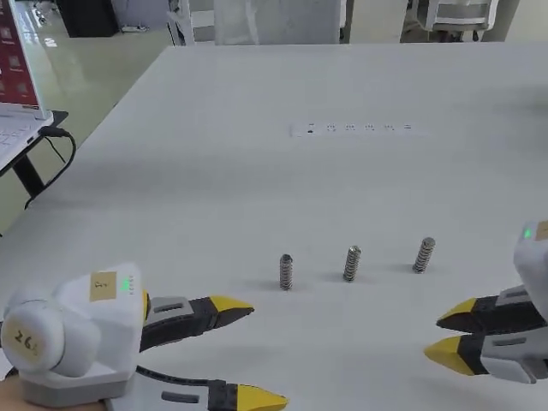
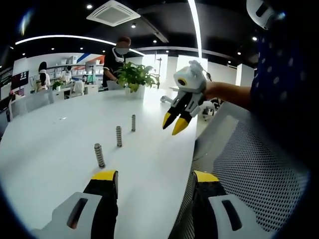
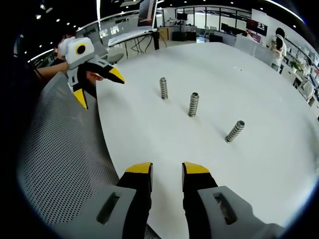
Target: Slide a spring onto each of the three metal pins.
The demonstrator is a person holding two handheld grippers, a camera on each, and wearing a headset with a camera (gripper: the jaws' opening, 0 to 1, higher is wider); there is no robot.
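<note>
Three short metal pins stand in a row on the white table (image 1: 257,171), each with a coiled spring around it: left spring (image 1: 286,271), middle spring (image 1: 352,264), right spring (image 1: 424,255), which leans a little. The left gripper view has the same row (image 2: 118,136), as does the right gripper view (image 3: 193,104). My left gripper (image 1: 253,353) hovers near the front edge, left of the row, jaws wide open and empty (image 2: 155,176). Right of the row, my right gripper (image 1: 443,334) is open by a smaller gap with nothing between its yellow tips (image 3: 167,168).
A flush socket strip (image 1: 355,128) lies in the table beyond the pins. A laptop (image 1: 17,103) sits on a side desk at far left. A mesh chair seat (image 2: 249,159) is under the table's front edge. A potted plant (image 2: 134,77) and a person (image 2: 119,59) are at the far end.
</note>
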